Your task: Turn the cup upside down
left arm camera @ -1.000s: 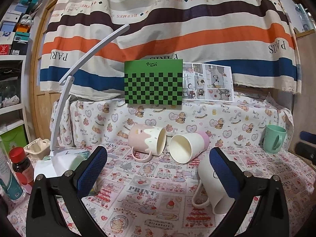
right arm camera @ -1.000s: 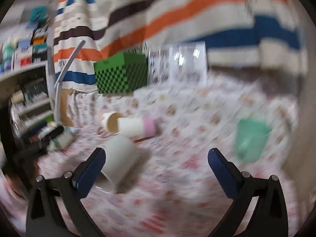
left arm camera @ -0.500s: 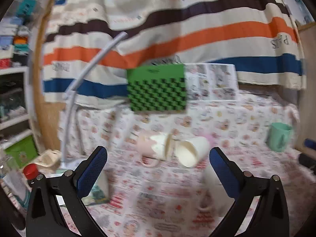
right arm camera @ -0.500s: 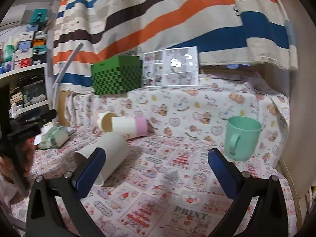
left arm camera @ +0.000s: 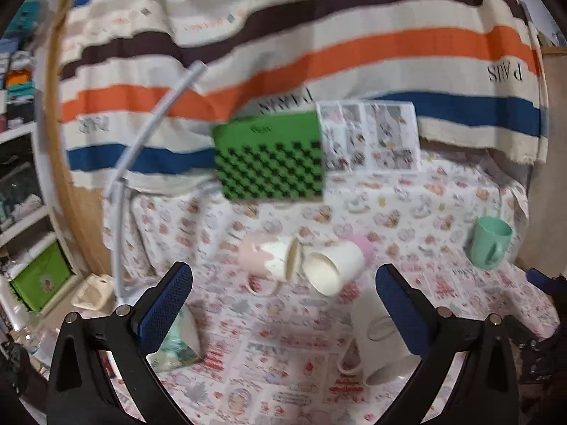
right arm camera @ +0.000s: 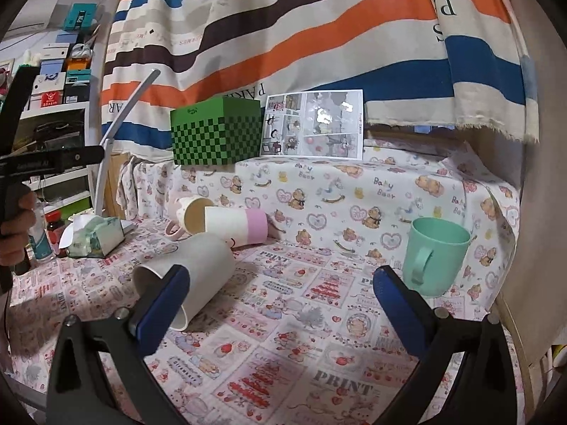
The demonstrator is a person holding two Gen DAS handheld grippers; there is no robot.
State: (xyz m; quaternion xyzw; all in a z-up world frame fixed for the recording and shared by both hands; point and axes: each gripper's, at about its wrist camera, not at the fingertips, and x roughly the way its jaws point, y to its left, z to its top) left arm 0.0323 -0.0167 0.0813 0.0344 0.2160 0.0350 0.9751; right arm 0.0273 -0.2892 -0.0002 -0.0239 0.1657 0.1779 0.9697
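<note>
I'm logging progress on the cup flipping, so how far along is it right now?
Nothing looks done: no cup stands upside down. The green mug is upright; the white mug, the pink-banded cup and the pink mug lie on their sides. Nothing is in hand: the left gripper and right gripper are open and empty. Grasping and flipping remain.

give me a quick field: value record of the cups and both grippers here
surface: table with printed cloth
green cup: upright, mouth up, handle facing camera, at right
white cup: lying on its side, nearest the grippers
pink-banded cup: on its side, behind the white cup
pink drip cup: on its side, mouth against the pink-banded cup
left gripper: fingers open, holding nothing
right gripper: fingers open, holding nothing
cups flipped upside down: none
background: green checkered box
</note>
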